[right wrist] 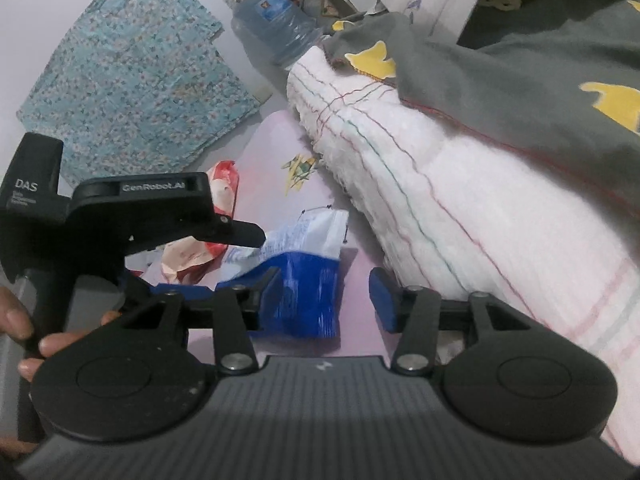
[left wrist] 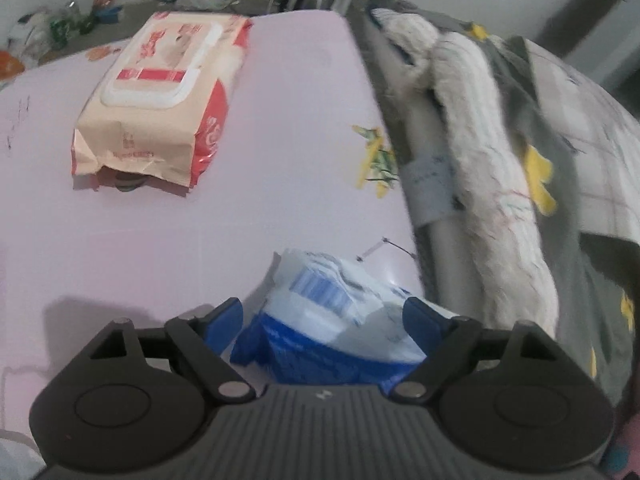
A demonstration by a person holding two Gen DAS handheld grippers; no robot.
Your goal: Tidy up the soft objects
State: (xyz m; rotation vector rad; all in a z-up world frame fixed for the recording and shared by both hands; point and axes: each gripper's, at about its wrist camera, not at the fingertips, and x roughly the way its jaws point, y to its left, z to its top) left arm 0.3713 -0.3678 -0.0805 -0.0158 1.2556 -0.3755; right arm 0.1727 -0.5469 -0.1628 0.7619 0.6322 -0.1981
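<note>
A blue and white soft pack (left wrist: 332,320) lies on the pink table (left wrist: 280,120), between the wide-spread blue pads of my left gripper (left wrist: 326,316); contact with the pads is not clear. A peach and red wipes pack (left wrist: 164,100) lies farther back on the left. In the right wrist view the same blue pack (right wrist: 308,280) sits beside the left pad of my open right gripper (right wrist: 326,298), which holds nothing. The left gripper (right wrist: 248,256) shows there at the left, with the wipes pack (right wrist: 200,252) behind it.
A rolled white blanket (left wrist: 492,168) and a grey quilt with yellow shapes (left wrist: 560,140) lie along the table's right edge; both show in the right wrist view too (right wrist: 460,208). A teal floral cloth (right wrist: 132,80) and a blue water jug (right wrist: 276,20) stand beyond.
</note>
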